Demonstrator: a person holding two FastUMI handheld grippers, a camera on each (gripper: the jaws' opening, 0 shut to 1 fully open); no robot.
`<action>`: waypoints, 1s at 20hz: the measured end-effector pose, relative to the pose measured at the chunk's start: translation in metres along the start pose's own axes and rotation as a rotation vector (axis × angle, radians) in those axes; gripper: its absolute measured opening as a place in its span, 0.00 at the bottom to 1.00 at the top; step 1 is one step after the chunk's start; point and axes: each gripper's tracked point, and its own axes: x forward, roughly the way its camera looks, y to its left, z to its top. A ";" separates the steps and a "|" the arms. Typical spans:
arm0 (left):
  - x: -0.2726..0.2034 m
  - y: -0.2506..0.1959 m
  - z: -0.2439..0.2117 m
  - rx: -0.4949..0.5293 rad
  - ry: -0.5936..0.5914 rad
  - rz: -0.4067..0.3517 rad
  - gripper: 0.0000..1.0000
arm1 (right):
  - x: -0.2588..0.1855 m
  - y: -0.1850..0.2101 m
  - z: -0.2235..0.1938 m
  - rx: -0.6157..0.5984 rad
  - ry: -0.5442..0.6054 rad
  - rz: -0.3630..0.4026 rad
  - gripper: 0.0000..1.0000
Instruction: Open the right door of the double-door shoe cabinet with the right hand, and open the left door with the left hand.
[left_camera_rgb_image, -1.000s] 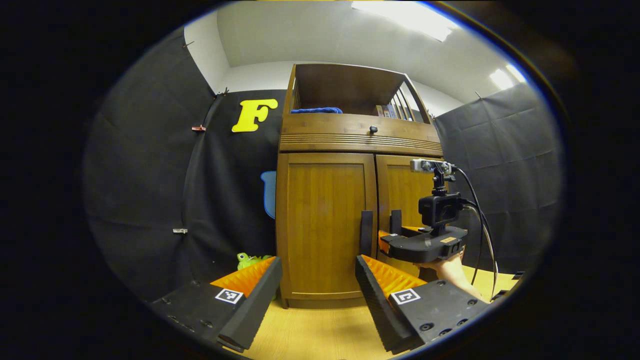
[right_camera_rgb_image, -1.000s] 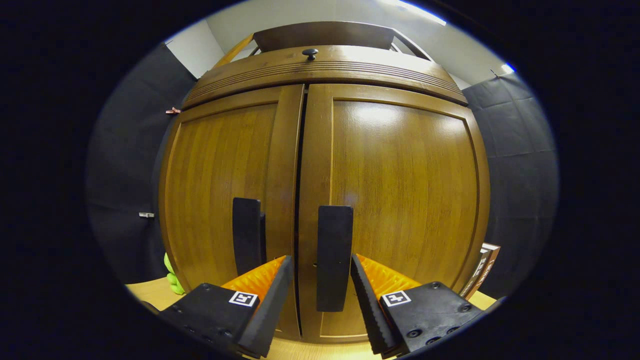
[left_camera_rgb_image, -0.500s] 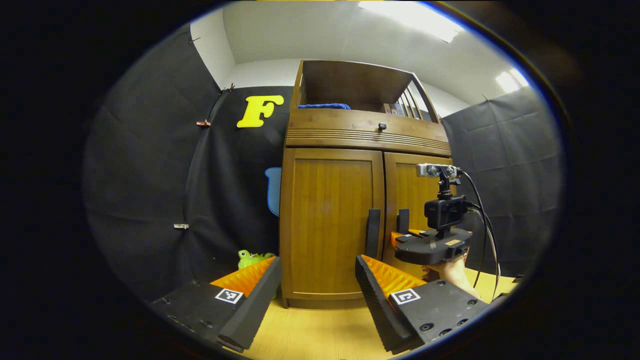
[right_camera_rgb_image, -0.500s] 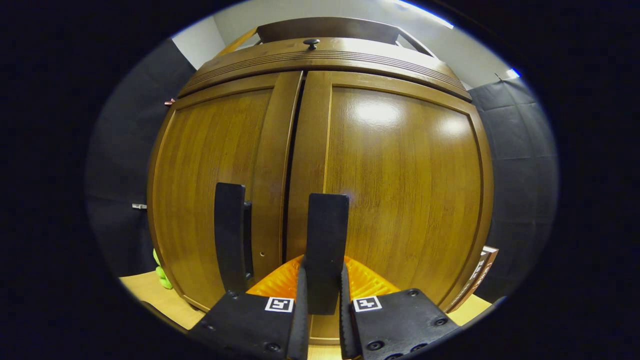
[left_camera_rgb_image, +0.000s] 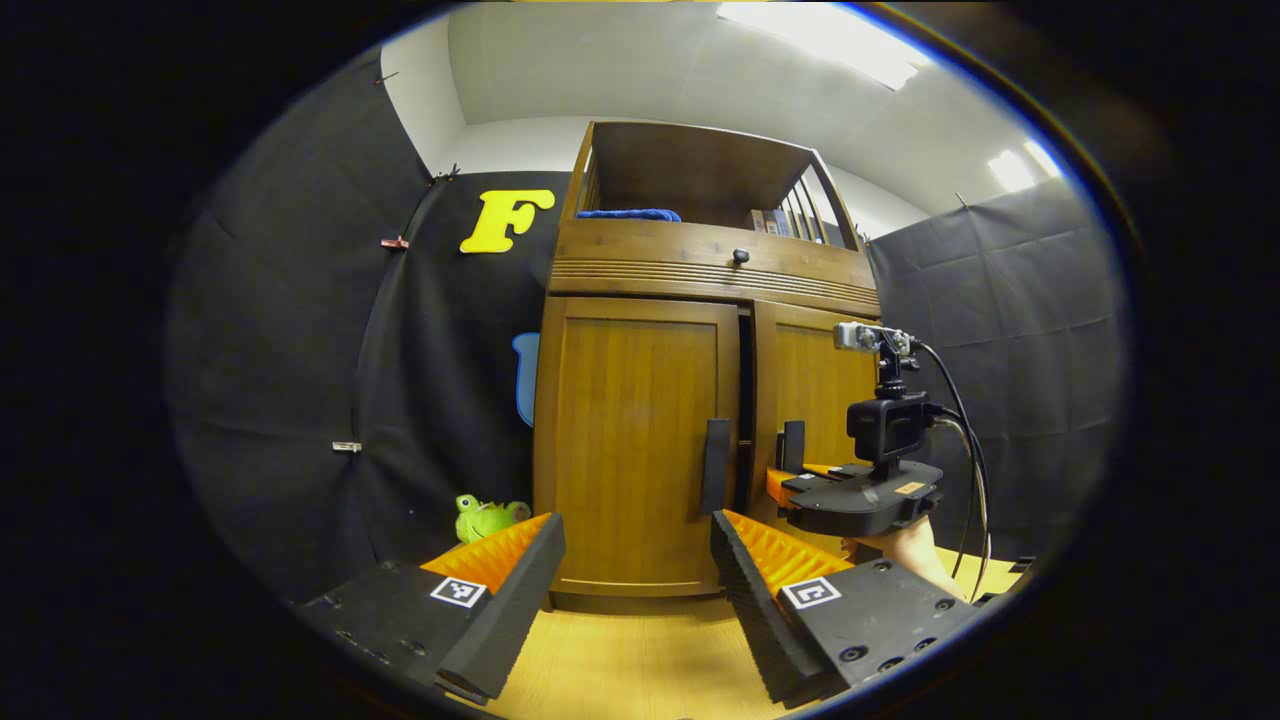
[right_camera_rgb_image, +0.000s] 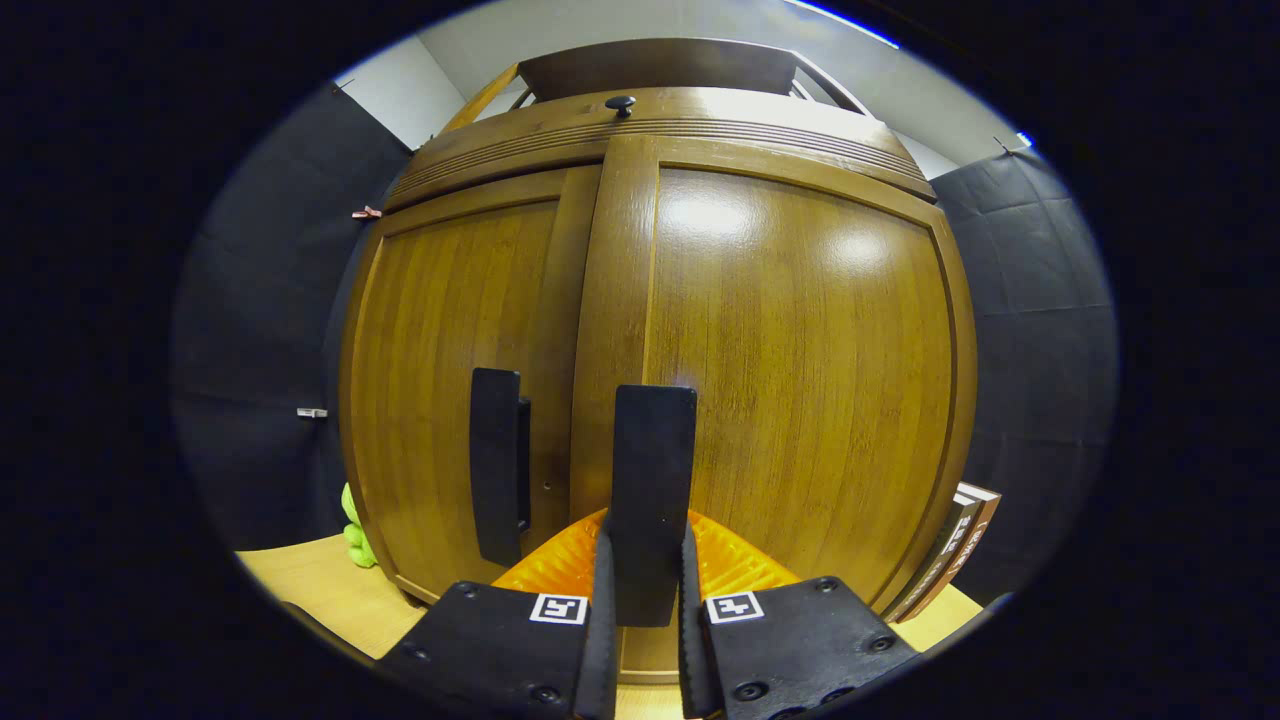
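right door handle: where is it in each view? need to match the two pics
Left gripper view: right door handle, right of centre, a dark upright bar with the right gripper at it.
Right gripper view: bottom centre, clamped between the right gripper's fingers.
Shared landmark: the left door handle, just left of it in both views.

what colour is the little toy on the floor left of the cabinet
Bright green toy, clearest in the left gripper view, beside the cabinet.
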 end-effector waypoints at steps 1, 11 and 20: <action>0.000 -0.004 0.000 -0.001 0.002 -0.006 0.92 | -0.001 0.000 0.000 0.000 0.002 0.007 0.24; -0.002 -0.025 -0.009 -0.010 0.040 -0.037 0.92 | -0.062 -0.015 0.006 0.020 -0.015 0.074 0.28; 0.007 -0.058 -0.011 -0.049 0.046 -0.077 0.87 | -0.119 -0.046 0.010 0.021 -0.025 0.118 0.24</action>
